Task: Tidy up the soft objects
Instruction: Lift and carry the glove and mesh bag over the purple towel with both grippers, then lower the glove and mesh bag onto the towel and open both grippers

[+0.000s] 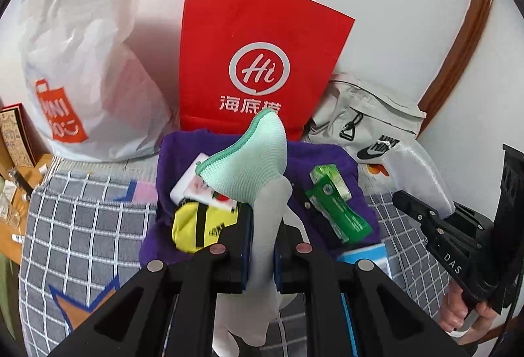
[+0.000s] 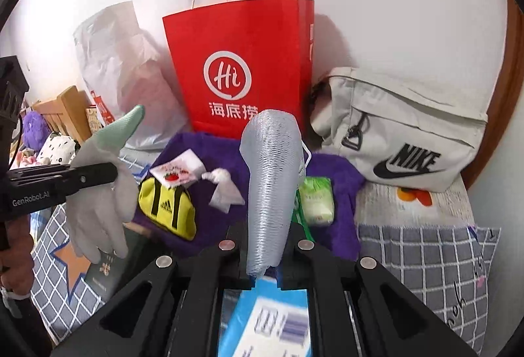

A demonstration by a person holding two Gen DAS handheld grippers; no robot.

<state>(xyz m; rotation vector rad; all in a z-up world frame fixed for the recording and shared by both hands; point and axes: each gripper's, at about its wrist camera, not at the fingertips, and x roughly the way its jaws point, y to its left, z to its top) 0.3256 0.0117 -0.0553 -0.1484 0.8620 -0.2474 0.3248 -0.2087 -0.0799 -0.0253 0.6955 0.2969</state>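
Observation:
My left gripper (image 1: 262, 242) is shut on a white glove with a mint-green cuff (image 1: 249, 157), which stands up between the jaws. The right wrist view shows that left gripper (image 2: 111, 173) and its glove (image 2: 98, 193) at the left. My right gripper (image 2: 265, 249) is shut on a grey ribbed soft piece (image 2: 271, 177) that rises from its jaws. That right gripper (image 1: 402, 196) and the grey piece (image 1: 416, 173) also show in the left wrist view. Below both lies a purple towel (image 2: 203, 147) bearing a yellow pouch (image 2: 167, 206), a white strawberry-print packet (image 2: 177, 172) and a green tissue pack (image 2: 317, 199).
A red paper bag (image 2: 242, 62) stands against the wall, with a white plastic bag (image 1: 82, 46) to its left and a beige Nike bag (image 2: 409, 134) to its right. A blue box (image 2: 268, 317) lies under my right gripper. The grey checked cover (image 1: 82, 226) spreads around.

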